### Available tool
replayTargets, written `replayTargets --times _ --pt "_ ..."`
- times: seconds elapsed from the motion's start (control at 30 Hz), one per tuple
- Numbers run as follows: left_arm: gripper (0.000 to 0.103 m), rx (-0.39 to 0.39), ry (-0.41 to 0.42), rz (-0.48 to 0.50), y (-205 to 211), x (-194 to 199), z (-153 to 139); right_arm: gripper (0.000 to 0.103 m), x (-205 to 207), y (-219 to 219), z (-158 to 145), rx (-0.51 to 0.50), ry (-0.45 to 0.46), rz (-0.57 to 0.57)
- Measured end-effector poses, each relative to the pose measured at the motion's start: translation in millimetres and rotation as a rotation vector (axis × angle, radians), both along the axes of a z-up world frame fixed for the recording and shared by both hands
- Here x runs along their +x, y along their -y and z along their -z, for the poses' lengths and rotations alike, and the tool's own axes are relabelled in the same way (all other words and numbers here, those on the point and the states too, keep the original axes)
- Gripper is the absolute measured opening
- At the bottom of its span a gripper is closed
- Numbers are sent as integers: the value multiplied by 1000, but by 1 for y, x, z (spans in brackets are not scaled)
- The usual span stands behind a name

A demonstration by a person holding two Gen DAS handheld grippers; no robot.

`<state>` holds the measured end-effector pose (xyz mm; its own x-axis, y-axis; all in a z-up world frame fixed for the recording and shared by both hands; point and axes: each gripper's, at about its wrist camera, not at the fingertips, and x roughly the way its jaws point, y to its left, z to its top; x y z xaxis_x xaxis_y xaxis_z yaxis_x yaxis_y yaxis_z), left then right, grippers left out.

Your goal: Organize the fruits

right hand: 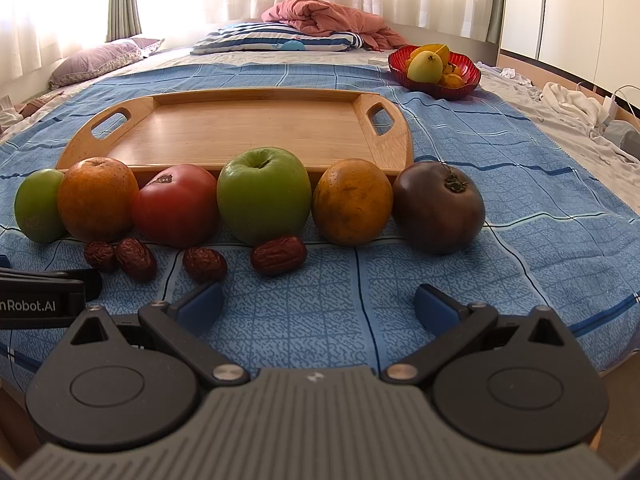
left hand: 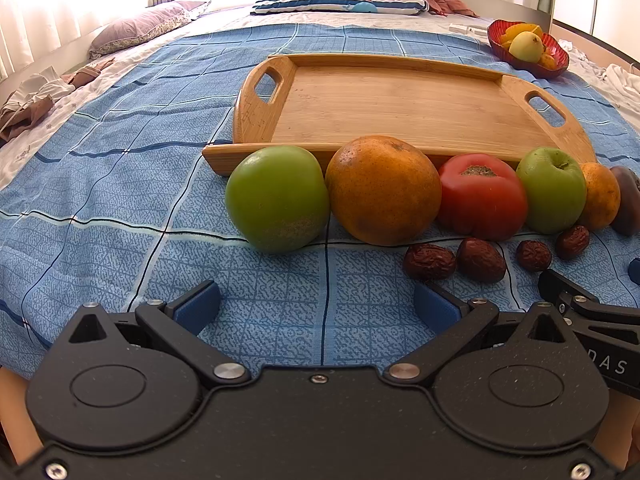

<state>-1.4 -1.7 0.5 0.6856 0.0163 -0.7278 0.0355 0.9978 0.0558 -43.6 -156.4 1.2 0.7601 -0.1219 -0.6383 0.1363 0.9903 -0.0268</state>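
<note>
Bare blue checked bedcover [right hand: 320, 312] lies open before both grippers. Four wrinkled brown dates [right hand: 279, 255] and a touching row of round fruits [right hand: 264, 196] block the near rim of the empty wooden tray [right hand: 248, 128]; above them it is free

In front of the tray [right hand: 248, 128] are lying two green apples [right hand: 264, 196], two oranges [right hand: 352, 202], one red tomato [right hand: 176, 206], one dark tomato [right hand: 438, 206] and four dried dates [right hand: 279, 255]; behind it, one fruit bowl [right hand: 434, 66]
</note>
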Motion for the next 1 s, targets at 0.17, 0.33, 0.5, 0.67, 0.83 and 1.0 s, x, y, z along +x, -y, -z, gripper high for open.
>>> replayTargets --times 0.17,0.33,0.5,0.67,0.83,1.0 --pt "103 0 0 0 0 0 0 103 0 0 0 0 0 0" --pt "103 -4 0 0 -1 0 2 103 0 0 0 -1 0 0" --pt "103 -3 1 0 -1 0 2 103 0 0 0 -1 0 0" --pt "103 -3 1 0 -1 0 2 103 0 0 0 -2 0 0" --pt "103 -3 1 0 -1 0 2 103 0 0 0 -2 1 0" --pt "103 -4 1 0 -1 0 2 103 0 -1 0 -3 0 0"
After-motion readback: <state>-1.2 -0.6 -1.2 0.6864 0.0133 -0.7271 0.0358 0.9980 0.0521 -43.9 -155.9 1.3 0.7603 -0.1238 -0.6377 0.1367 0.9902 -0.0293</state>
